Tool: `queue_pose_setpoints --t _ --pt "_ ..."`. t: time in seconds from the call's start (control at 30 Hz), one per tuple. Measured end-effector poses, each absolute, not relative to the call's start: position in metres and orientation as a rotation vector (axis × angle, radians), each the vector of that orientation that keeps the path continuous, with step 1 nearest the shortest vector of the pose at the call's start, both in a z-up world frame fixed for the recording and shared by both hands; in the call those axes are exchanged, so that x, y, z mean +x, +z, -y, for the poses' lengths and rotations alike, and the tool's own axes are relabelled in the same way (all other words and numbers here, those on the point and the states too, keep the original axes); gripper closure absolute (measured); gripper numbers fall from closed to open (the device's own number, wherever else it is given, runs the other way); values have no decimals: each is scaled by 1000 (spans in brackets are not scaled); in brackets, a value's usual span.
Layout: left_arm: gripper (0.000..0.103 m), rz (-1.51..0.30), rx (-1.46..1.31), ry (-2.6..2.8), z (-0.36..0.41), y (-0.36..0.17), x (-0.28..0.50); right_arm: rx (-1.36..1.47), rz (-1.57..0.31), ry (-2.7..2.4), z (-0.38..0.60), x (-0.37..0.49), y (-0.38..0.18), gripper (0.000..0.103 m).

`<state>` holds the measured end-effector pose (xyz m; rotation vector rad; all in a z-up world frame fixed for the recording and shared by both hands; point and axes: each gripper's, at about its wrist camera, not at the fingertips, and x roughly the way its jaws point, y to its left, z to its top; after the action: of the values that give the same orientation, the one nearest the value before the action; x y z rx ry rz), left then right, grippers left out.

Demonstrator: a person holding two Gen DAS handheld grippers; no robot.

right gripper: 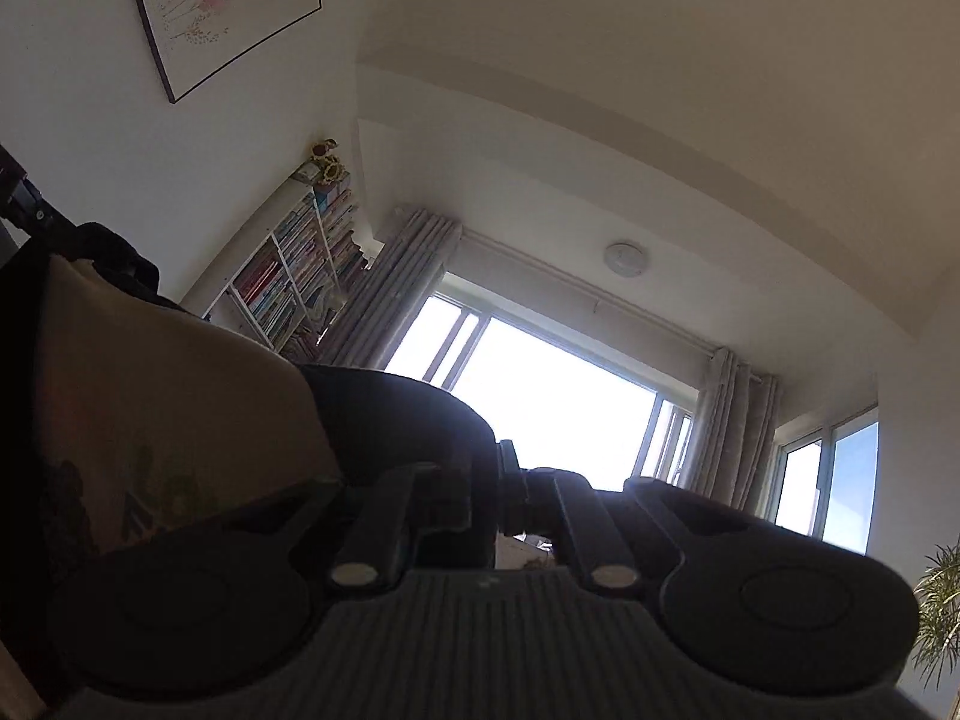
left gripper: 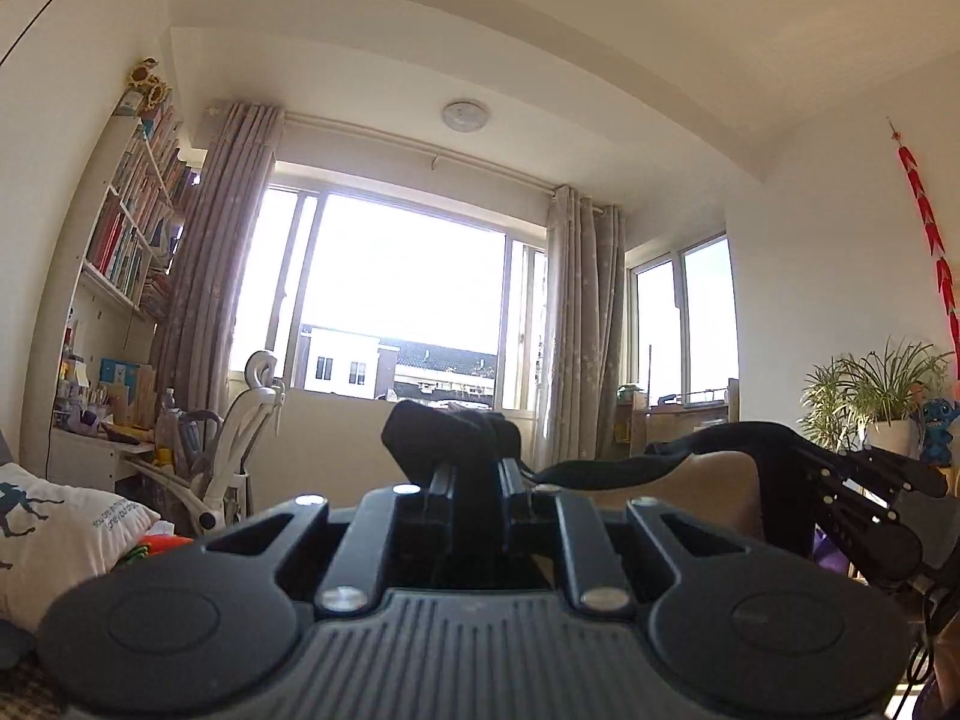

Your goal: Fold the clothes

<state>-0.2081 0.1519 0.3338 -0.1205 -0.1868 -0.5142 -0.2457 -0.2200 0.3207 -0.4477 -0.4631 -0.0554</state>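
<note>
The left gripper [left gripper: 474, 456] has its jaws clenched on a black part of the garment [left gripper: 714, 480], which bunches above the fingers against the window light. From there a black edge runs right across a tan panel of the same cloth to the right gripper [left gripper: 864, 498], seen from the side at the right edge of the left camera's view. In the right camera's view the right gripper [right gripper: 498, 480] is also clamped on dark cloth, with the garment [right gripper: 168, 408] hanging to the left as a tan sheet with a dark print low down. The garment is thus held up in the air between the two grippers, stretched from one to the other.

Far behind stands a wide window [left gripper: 402, 300] with grey curtains [left gripper: 216, 252]. A bookshelf [left gripper: 132, 204] fills the far left, with a white chair [left gripper: 240, 450] below it. A printed pillow [left gripper: 54, 528] lies near left. A potted plant [left gripper: 882, 396] stands at the right, under a red hanging ornament [left gripper: 930, 228]. A framed picture [right gripper: 225, 9] hangs on the left wall.
</note>
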Motion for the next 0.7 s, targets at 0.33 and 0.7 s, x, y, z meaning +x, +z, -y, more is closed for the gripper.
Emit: queue_pose_setpoints --t 0.33,0.7 --pt "89 -150 4 -352 -95 262 -81 -436 53 3 224 -127 258 95" --pt "88 -695 -59 -164 -97 66 92 -413 -628 -68 226 67 72 90"
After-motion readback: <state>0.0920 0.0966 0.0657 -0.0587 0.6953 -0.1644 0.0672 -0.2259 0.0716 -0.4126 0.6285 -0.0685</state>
